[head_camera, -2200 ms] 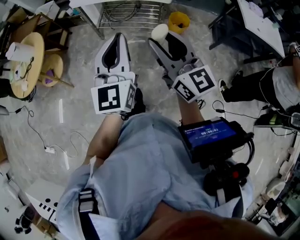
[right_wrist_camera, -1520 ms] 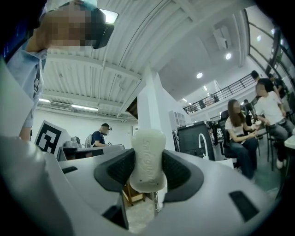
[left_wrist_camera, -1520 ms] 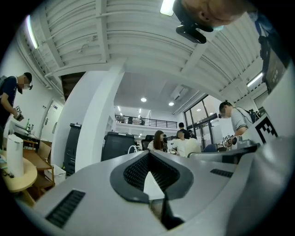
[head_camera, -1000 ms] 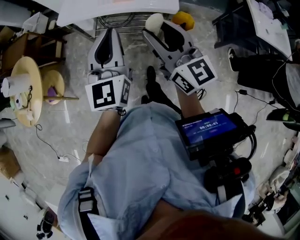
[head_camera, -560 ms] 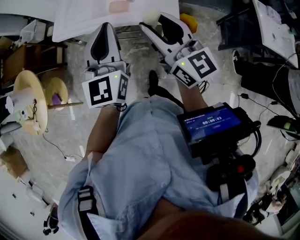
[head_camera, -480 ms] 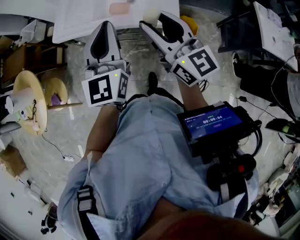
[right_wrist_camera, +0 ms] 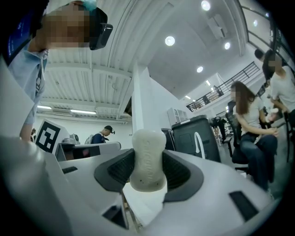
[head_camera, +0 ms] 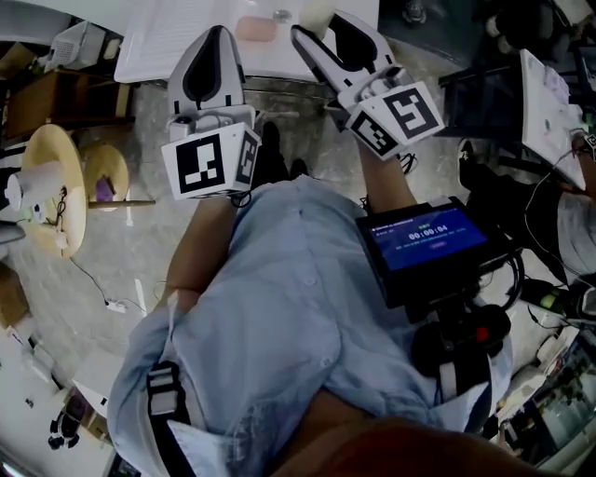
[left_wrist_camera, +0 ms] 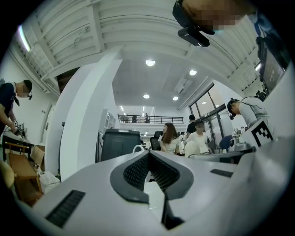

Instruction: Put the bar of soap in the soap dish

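A cream bar of soap [right_wrist_camera: 147, 159] stands upright, clamped between the dark pads of my right gripper [right_wrist_camera: 148, 167]. In the head view that right gripper [head_camera: 323, 25] reaches toward a white table [head_camera: 177, 42], with the soap [head_camera: 314, 11] at its tip by the table's near edge. A flat pink soap dish [head_camera: 256, 28] lies on the table, just left of the soap. My left gripper [head_camera: 212, 33] is held beside it over the table edge. In the left gripper view the left gripper [left_wrist_camera: 148, 154] has its jaws shut with nothing between them.
A small round object [head_camera: 281, 15] lies by the dish. A round wooden stand [head_camera: 56, 177] with small items is on the floor at left. A blue-screen device [head_camera: 424, 247] hangs at the person's chest. Other people [right_wrist_camera: 251, 124] sit or stand in the room beyond.
The person has stepped up to the white table, which with its pink dish has come into the top of the view. Both grippers now reach its edge; the soap stays held.
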Demonstrator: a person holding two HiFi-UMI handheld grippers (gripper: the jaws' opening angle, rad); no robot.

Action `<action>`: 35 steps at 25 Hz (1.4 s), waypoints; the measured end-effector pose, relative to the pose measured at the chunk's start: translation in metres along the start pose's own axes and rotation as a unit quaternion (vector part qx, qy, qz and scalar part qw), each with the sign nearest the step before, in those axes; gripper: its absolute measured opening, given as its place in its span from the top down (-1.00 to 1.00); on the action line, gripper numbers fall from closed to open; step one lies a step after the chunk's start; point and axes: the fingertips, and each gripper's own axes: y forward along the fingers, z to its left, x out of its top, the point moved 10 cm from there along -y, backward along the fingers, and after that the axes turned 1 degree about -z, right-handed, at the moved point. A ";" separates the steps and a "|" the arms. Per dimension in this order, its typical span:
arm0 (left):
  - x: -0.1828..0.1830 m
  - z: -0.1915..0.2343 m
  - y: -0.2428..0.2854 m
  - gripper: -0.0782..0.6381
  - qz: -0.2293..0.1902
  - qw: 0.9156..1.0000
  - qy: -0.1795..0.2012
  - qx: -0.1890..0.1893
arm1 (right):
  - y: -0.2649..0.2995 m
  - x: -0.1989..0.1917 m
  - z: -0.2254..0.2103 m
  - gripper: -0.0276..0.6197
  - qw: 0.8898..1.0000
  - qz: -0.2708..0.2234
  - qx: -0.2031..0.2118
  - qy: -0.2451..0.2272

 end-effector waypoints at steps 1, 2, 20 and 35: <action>-0.004 0.001 0.008 0.76 0.002 1.000 0.000 0.003 | 0.006 -0.002 -0.009 0.31 1.000 0.003 0.002 0.001; -0.008 0.003 0.015 0.76 0.004 1.000 0.000 0.006 | 0.011 -0.005 -0.016 0.31 1.000 0.005 0.004 0.002; -0.028 0.031 0.033 0.76 0.019 1.000 -0.010 -0.004 | 0.027 -0.036 -0.024 0.31 1.000 0.027 -0.013 0.009; 0.036 -0.023 -0.024 0.76 -0.014 0.998 0.043 -0.043 | -0.043 -0.012 0.015 0.31 0.999 -0.033 -0.017 -0.027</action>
